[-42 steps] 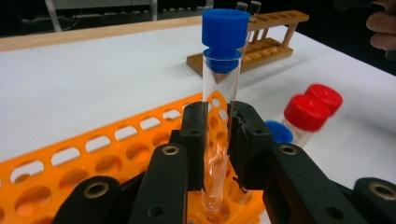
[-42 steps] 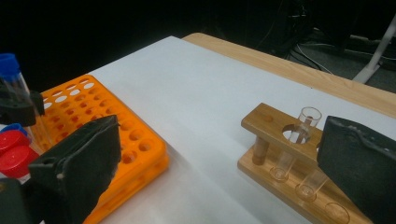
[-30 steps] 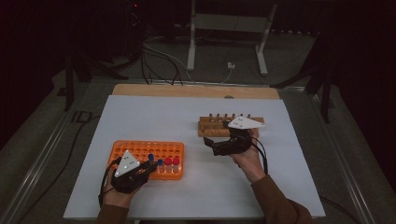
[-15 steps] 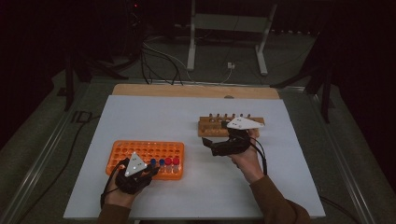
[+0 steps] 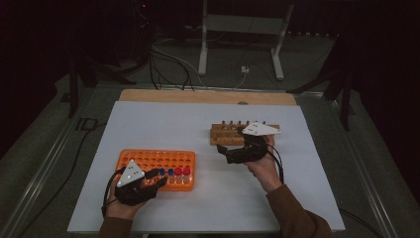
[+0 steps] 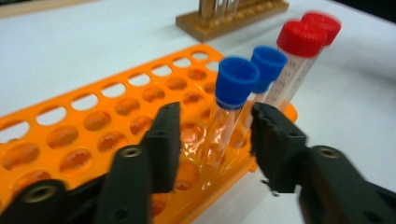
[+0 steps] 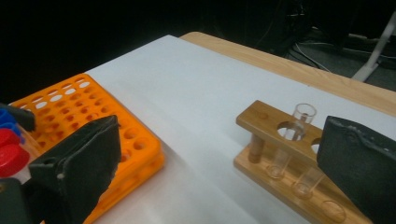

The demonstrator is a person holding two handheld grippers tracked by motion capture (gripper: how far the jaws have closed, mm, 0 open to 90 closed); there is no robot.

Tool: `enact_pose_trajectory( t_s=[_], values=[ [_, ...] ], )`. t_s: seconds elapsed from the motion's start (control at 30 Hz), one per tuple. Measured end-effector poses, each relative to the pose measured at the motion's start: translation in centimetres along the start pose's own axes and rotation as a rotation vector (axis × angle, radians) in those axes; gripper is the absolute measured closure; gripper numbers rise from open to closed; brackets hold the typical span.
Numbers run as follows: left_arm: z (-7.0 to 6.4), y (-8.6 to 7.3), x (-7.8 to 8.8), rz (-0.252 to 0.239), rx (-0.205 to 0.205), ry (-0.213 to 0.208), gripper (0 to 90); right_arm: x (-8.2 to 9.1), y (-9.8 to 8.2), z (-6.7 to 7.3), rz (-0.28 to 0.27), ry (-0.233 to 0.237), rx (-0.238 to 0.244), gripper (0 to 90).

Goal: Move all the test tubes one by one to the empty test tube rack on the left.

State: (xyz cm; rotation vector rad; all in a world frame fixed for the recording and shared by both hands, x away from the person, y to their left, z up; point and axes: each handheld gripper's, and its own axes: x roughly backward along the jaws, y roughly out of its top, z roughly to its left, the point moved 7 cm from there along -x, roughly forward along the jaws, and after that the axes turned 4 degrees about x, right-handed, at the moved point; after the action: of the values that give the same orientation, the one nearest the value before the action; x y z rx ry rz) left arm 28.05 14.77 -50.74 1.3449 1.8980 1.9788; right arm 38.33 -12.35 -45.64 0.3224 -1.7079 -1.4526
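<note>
High view: the orange rack (image 5: 156,166) lies on the white table (image 5: 208,124), toward its near left. Four capped tubes stand in the rack's near right corner, two blue, then two red (image 5: 182,171) nearest the rack's right end. The left gripper (image 5: 154,177) sits at the rack's near edge, its tips at the blue tubes. Well to the right of the rack and farther back stands a wooden rack (image 5: 228,135). The right gripper (image 5: 224,153) hangs just in front of it, pointing toward the orange rack.

Left gripper view: the jaws have just been opening and now stand apart on either side of the nearer blue tube (image 6: 231,100), which sits upright in its hole in the rack (image 6: 93,126). Neither pad presses on it; there is a gap on the left, and the right pad is close beside the tube. The second blue tube (image 6: 267,65) and the two red ones (image 6: 299,51) follow behind it along the same row. The wooden rack (image 6: 233,18) lies beyond.

Right gripper view: the jaws are spread wide with nothing between them. The orange rack (image 7: 84,116) is at the left; the wooden rack (image 7: 280,154), right of it, holds an open glass tube (image 7: 294,130).
</note>
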Motion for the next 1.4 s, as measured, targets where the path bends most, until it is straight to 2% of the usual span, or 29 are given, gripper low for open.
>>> enact_pose_trajectory(
  t_s=[0.13,0.27,0.4,0.57,0.7,0.77,0.97,1.13,1.4],
  values=[
    [0.3,0.5,0.5,-0.035,-0.004,0.036,37.8,-0.1,-0.1,-0.5,0.006,-0.013,0.0,0.0],
    [0.8,0.8,0.8,-0.066,0.022,0.065,25.4,-0.4,-0.3,-1.0,0.016,-0.023,-0.003,0.0],
    [1.3,1.1,1.0,-0.091,0.054,0.085,17.7,-0.7,-0.3,-1.4,0.021,-0.037,-0.002,0.0],
    [1.8,1.4,1.2,-0.116,0.07,0.107,9.6,-0.9,-0.3,-1.8,0.026,-0.047,-0.009,0.0],
    [2.0,1.5,1.4,-0.129,0.071,0.142,2.2,-1.0,-0.4,-2.1,0.023,-0.055,-0.017,0.0],
    [2.3,1.7,1.6,-0.149,0.079,0.171,1.5,-1.1,-0.3,-2.2,0.024,-0.063,-0.014,0.0],
    [3.0,1.6,2.0,-0.169,0.103,0.206,1.6,-1.2,0.2,-2.8,0.014,-0.078,-0.022,0.3],
    [3.2,1.5,1.9,-0.174,0.124,0.206,1.2,-1.7,0.4,-3.6,0.023,-0.097,-0.032,0.4],
    [3.2,1.5,2.0,-0.185,0.128,0.207,0.4,-2.3,1.0,-5.4,0.038,-0.126,-0.051,11.2]
  ],
)
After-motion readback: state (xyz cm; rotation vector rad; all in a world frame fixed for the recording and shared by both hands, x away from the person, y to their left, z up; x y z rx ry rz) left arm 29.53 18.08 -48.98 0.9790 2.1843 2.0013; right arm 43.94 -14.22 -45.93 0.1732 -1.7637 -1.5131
